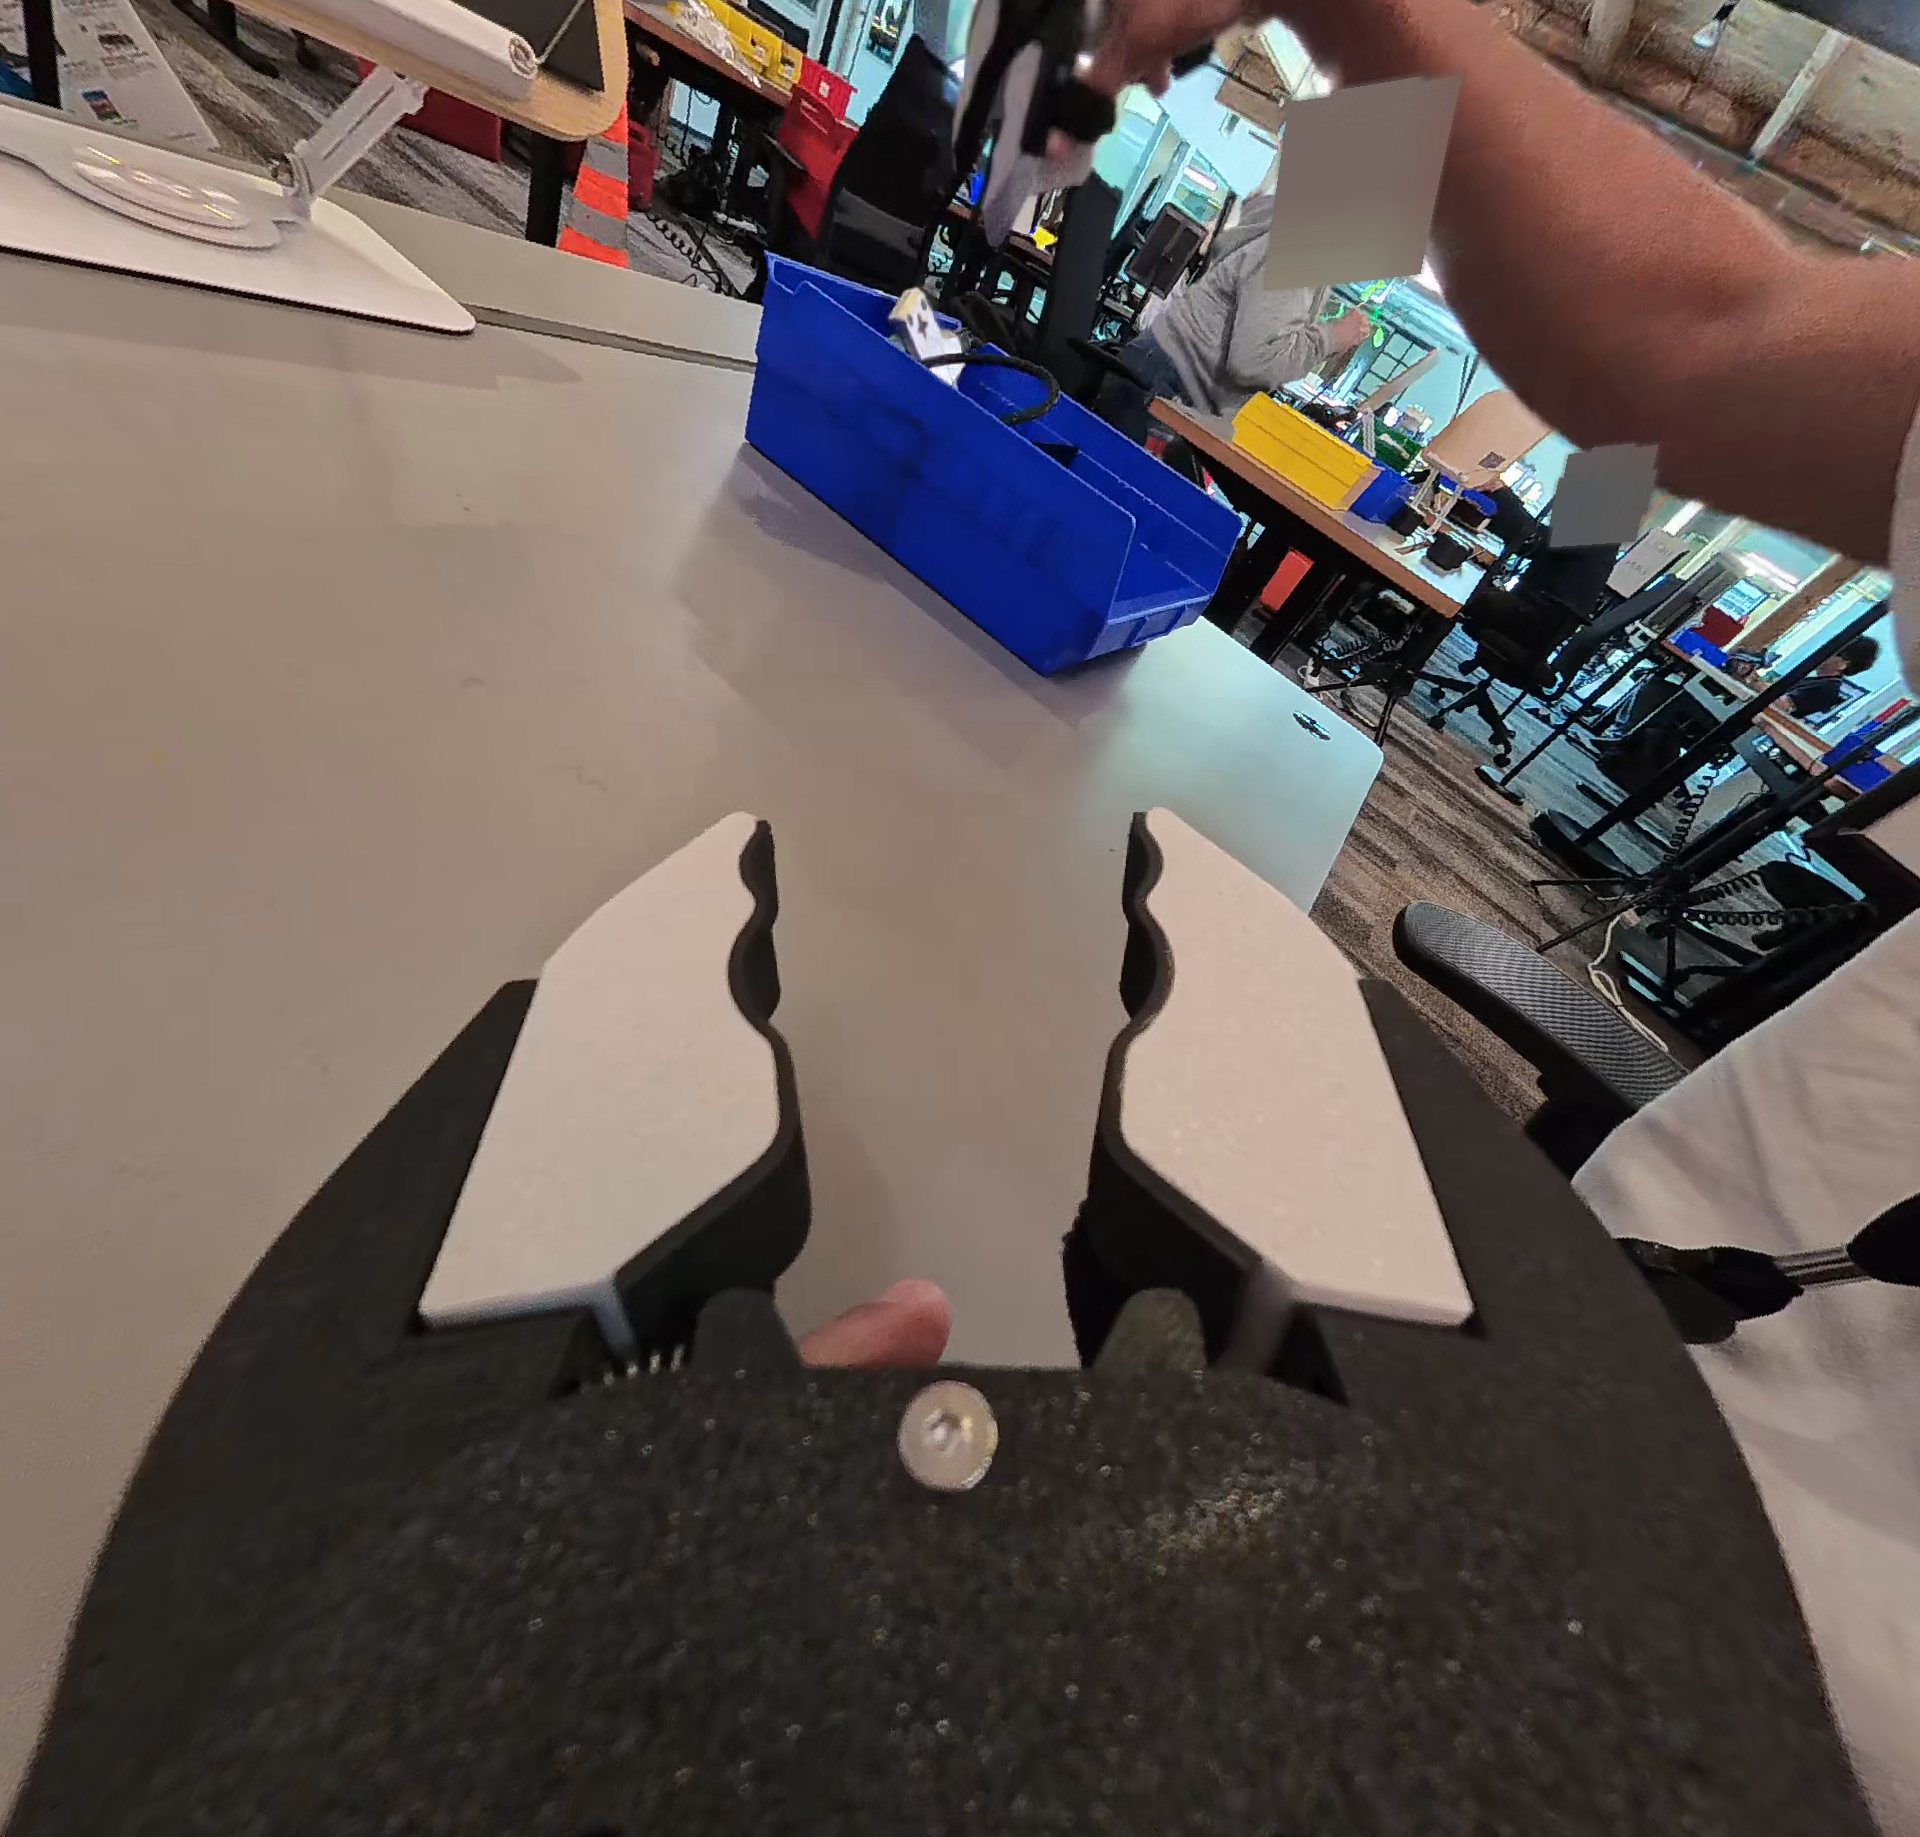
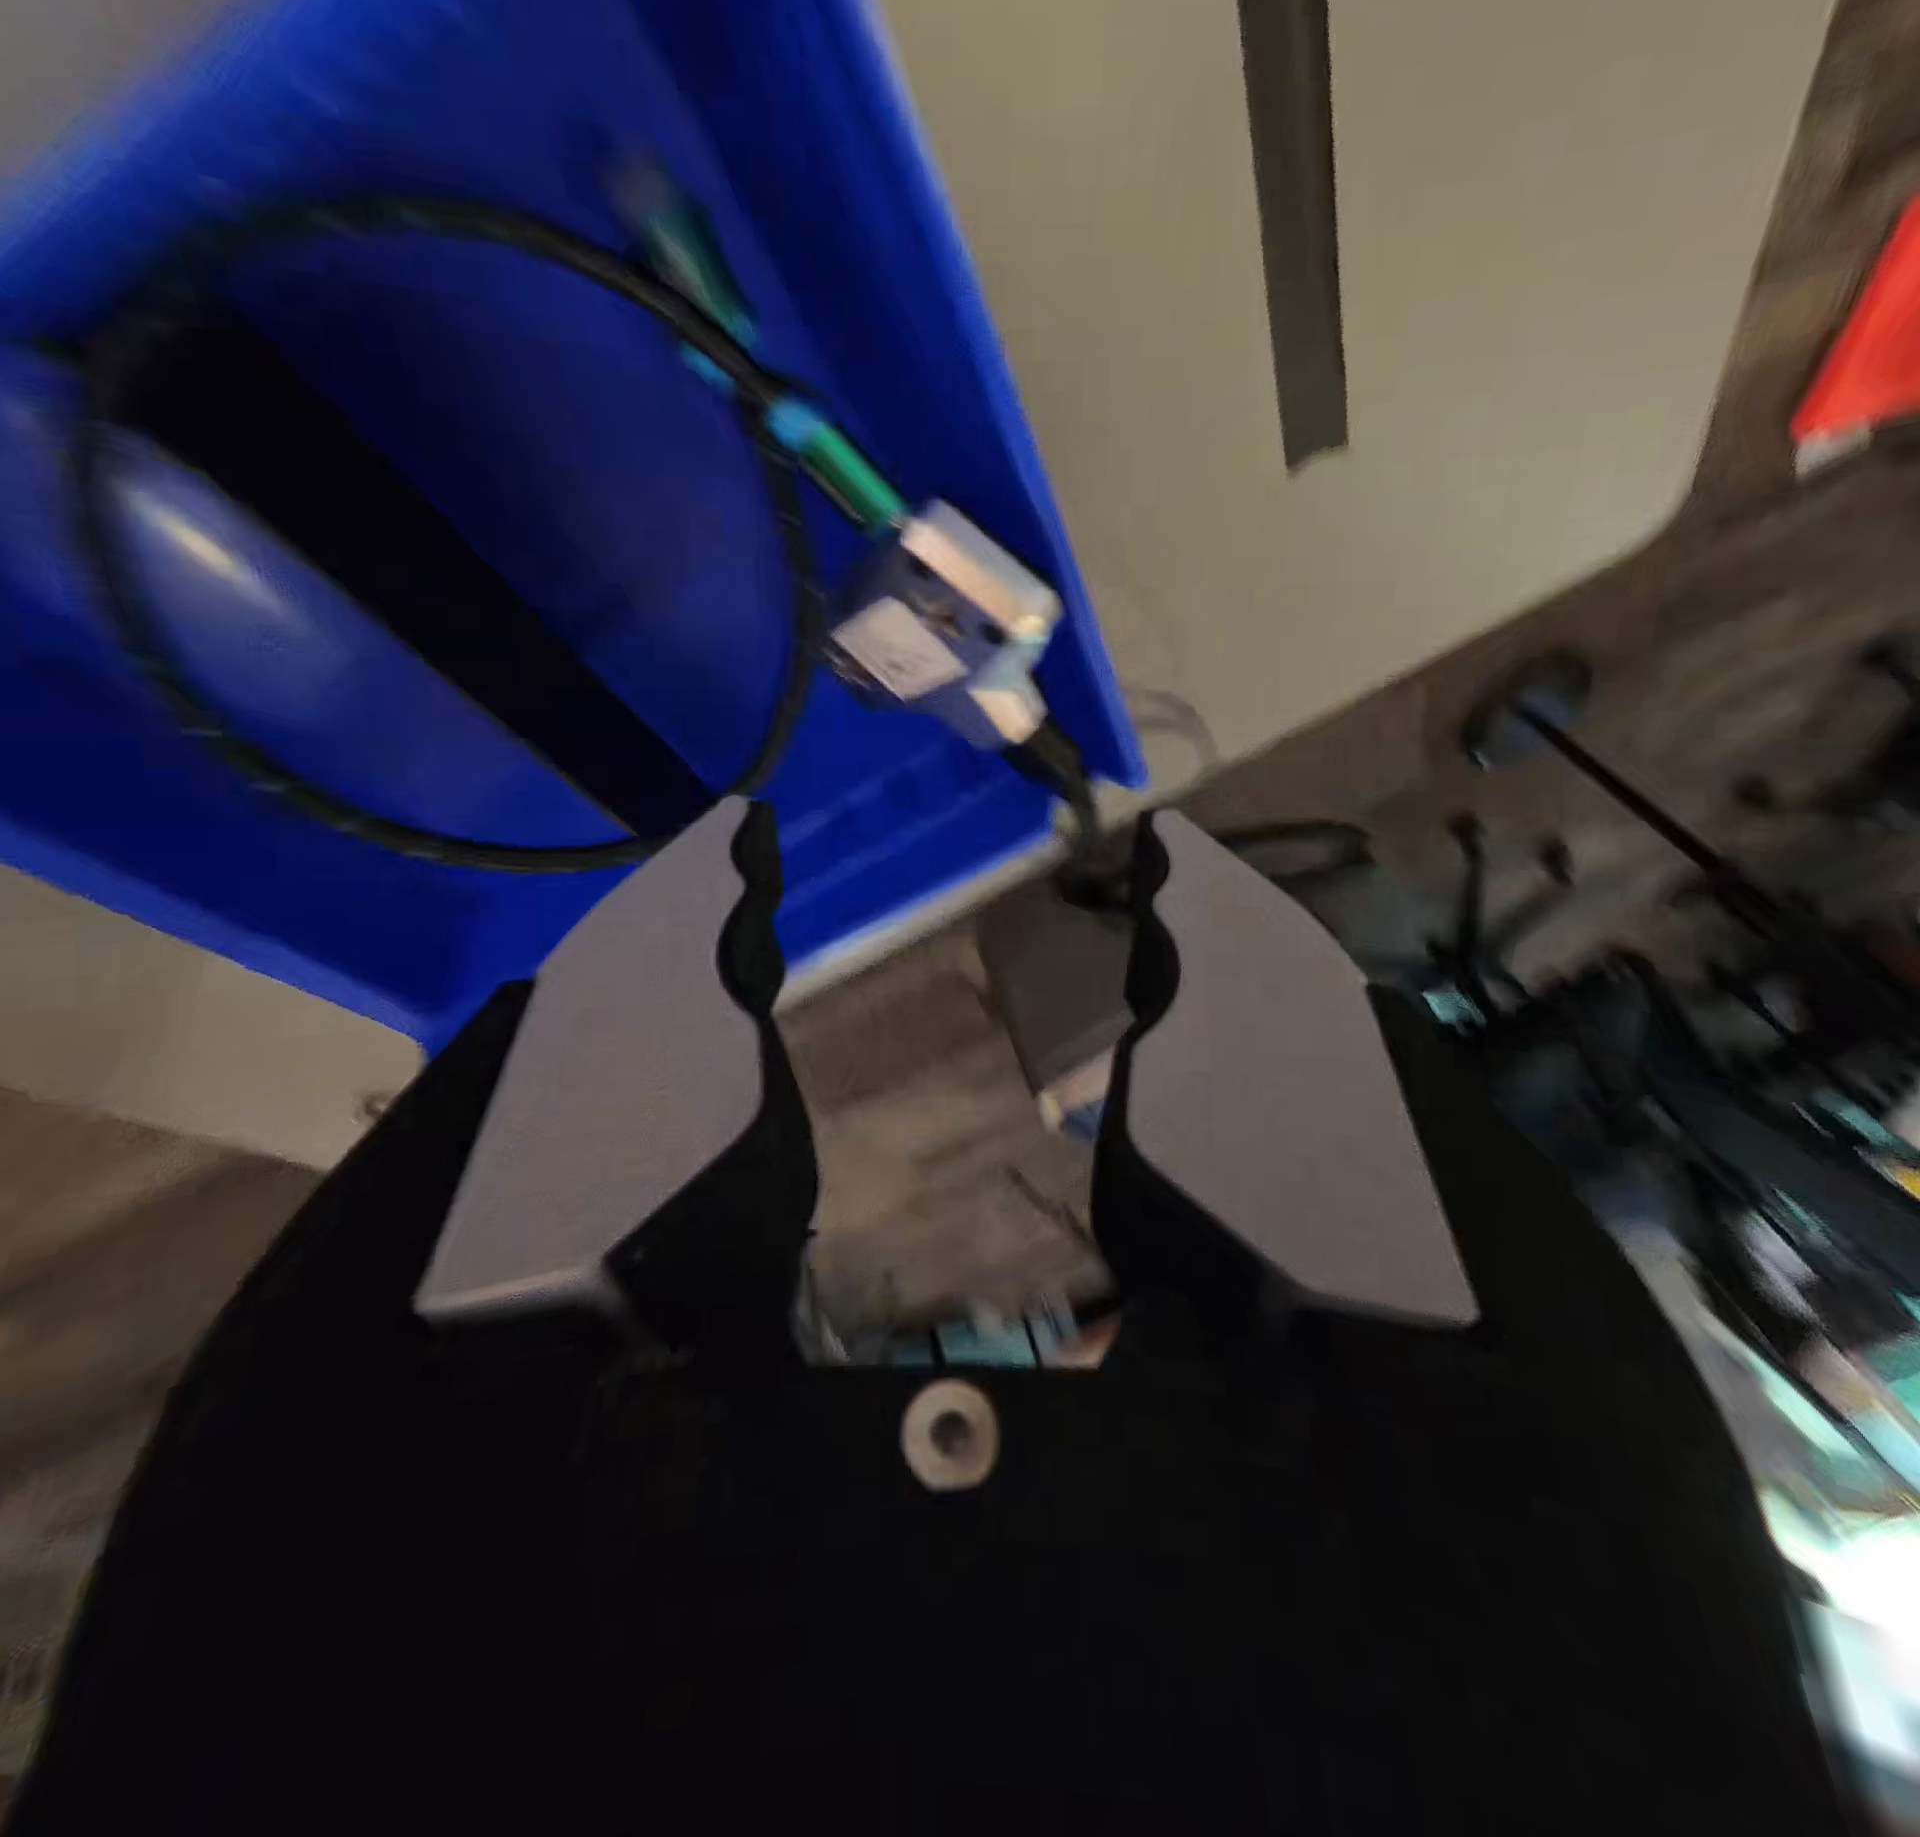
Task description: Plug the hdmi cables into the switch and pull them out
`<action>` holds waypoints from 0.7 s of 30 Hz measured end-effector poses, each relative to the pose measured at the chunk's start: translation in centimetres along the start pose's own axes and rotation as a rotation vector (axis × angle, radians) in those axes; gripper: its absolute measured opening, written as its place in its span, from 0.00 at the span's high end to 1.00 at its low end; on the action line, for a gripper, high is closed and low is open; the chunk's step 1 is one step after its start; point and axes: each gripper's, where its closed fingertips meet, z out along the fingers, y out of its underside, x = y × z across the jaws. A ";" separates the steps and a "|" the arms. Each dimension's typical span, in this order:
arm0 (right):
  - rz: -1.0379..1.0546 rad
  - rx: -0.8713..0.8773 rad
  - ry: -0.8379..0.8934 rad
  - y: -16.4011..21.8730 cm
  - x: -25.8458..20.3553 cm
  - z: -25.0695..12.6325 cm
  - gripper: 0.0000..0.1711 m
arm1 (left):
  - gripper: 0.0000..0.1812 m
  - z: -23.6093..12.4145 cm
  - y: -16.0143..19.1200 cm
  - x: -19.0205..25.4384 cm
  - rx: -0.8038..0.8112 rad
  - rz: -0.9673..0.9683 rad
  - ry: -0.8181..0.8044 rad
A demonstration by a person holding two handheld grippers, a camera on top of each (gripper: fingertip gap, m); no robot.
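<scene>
Blue bin (image 2: 436, 353) — ahead and left of the right gripper (image 2: 945, 842), jaws spread, holding nothing; left gripper (image 1: 948, 831) likewise released over bare table (image 1: 312, 592). HDMI cable (image 2: 790, 582) — black loop in bin, limp, light; likely springy. Silver switch (image 2: 935, 613) — just beyond the fingertips, small, rigid, probably slick; grip plug shells, not cord.

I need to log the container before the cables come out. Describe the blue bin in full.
The blue bin is a long, open-topped rectangular box of glossy moulded plastic with ribbed side walls and a lower lip at its near end. It sits flat on the grey table, angled toward the far right corner. Inside lie a looped black braided cable and silver connector blocks that rest against its rim. Neither gripper touches it.
</scene>
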 end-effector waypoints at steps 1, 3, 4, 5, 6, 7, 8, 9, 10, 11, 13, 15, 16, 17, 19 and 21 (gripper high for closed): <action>0.017 0.118 -0.036 -0.1 -1.4 -0.6 0.63 | 0.65 -0.1 0.0 0.1 0.000 0.002 0.001; 0.000 0.300 -0.060 0.6 -4.4 -1.1 0.68 | 0.65 -0.2 0.0 0.1 -0.001 0.003 0.000; -0.002 0.360 -0.033 1.6 -5.4 -0.9 0.72 | 0.65 -0.3 0.0 0.1 0.000 0.001 0.001; 0.009 0.411 -0.023 2.7 -6.7 -0.4 0.74 | 0.65 -0.3 0.0 0.0 0.002 -0.004 0.003; 0.029 0.452 -0.036 3.7 -8.1 0.2 0.73 | 0.65 -0.4 0.0 0.0 0.004 -0.011 0.006; 0.055 0.488 -0.041 4.4 -9.2 1.2 0.68 | 0.65 -0.4 -0.1 -0.1 0.007 -0.019 0.010; 0.074 0.500 -0.023 5.0 -9.8 2.3 0.65 | 0.65 -0.3 -0.1 -0.1 0.011 -0.028 0.015; 0.065 0.493 0.028 5.3 -10.0 3.4 0.62 | 0.65 -0.2 -0.1 -0.1 0.013 -0.039 0.023; 0.030 0.503 0.104 5.1 -9.8 4.2 0.61 | 0.65 -0.1 -0.2 0.0 0.016 -0.051 0.034; -0.009 0.535 0.176 4.4 -9.6 4.5 0.66 | 0.65 0.0 -0.3 0.1 0.019 -0.062 0.047; -0.070 0.597 0.238 2.5 -9.8 4.3 0.71 | 0.65 0.4 -0.3 0.5 0.014 -0.078 0.068; -0.089 0.621 0.233 1.1 -9.7 3.7 0.75 | 0.66 0.8 -0.2 0.7 0.001 -0.069 0.073; -0.096 0.628 0.210 0.6 -9.6 3.5 0.77 | 0.66 0.8 -0.2 0.8 -0.004 -0.058 0.069; -0.103 0.632 0.180 0.3 -9.5 3.3 0.82 | 0.66 0.9 -0.1 0.8 -0.007 -0.045 0.063; -0.132 0.627 0.132 -0.7 -9.3 2.9 0.86 | 0.66 0.9 -0.1 0.9 -0.011 -0.028 0.058; -0.178 0.525 0.077 -1.2 -9.1 3.6 0.88 | 0.67 1.0 0.0 0.9 -0.012 -0.025 0.056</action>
